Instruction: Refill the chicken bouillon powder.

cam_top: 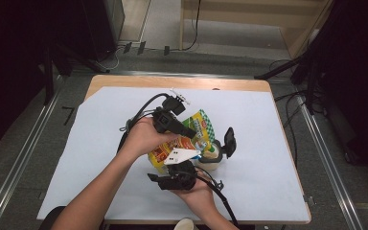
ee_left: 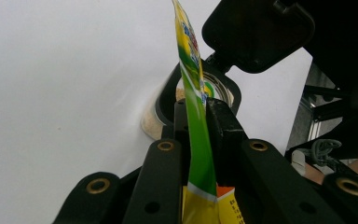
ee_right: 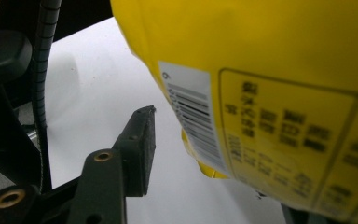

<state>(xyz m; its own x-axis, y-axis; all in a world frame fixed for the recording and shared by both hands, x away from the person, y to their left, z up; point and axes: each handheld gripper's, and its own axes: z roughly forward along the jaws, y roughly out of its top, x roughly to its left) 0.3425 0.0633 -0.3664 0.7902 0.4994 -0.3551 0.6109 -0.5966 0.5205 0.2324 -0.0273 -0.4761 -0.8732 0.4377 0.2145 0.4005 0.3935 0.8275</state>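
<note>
Snack pouch (cam_top: pixel 187 136): yellow-green, mid-table, tilted above the open jar (cam_top: pixel 212 154), pinched flat at its edge by the left gripper (ee_left: pixel 196 112). Right gripper (ee_right: pixel 223 154) jaws spread, pouch between, unpressed. Risk, judged: single-edge hold may let the pouch swing and spill. Jar: pale powder inside, lid (cam_top: pixel 229 139) upright.

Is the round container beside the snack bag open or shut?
Open. The container has its black lid swung up on edge beside it, and the left gripper view looks into its rim behind the bag.
</note>
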